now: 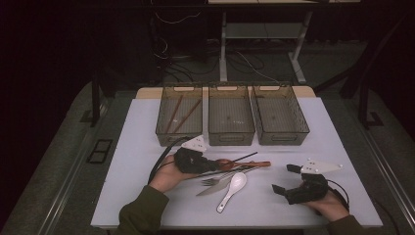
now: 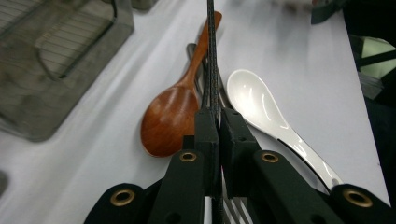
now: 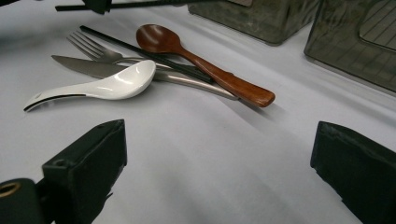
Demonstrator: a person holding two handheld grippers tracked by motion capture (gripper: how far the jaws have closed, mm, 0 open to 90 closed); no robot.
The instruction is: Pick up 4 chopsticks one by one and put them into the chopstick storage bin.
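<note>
My left gripper [image 1: 214, 163] [image 2: 218, 114] is shut on a thin black chopstick [image 1: 244, 157] [image 2: 212, 51] and holds it just above the cutlery pile on the white table [image 1: 147, 147]. Under it lie a wooden spoon [image 1: 247, 164] [image 2: 170, 116] [image 3: 205, 65], a white ceramic spoon [image 1: 234, 188] [image 2: 257, 100] [image 3: 107, 84], a fork [image 1: 214, 181] [image 3: 91, 46], a knife [image 1: 210, 190] [image 3: 84, 65] and a second black chopstick [image 3: 140, 51]. Right of the pile, my right gripper [image 1: 285, 178] [image 3: 219, 163] rests open, nothing between its jaws.
Three clear smoky bins stand in a row at the back: the left one [image 1: 169, 137] holds two wooden chopsticks [image 1: 181, 115], while the middle one [image 1: 231, 138] and the right one [image 1: 284, 137] look bare. Cables trail from both grippers.
</note>
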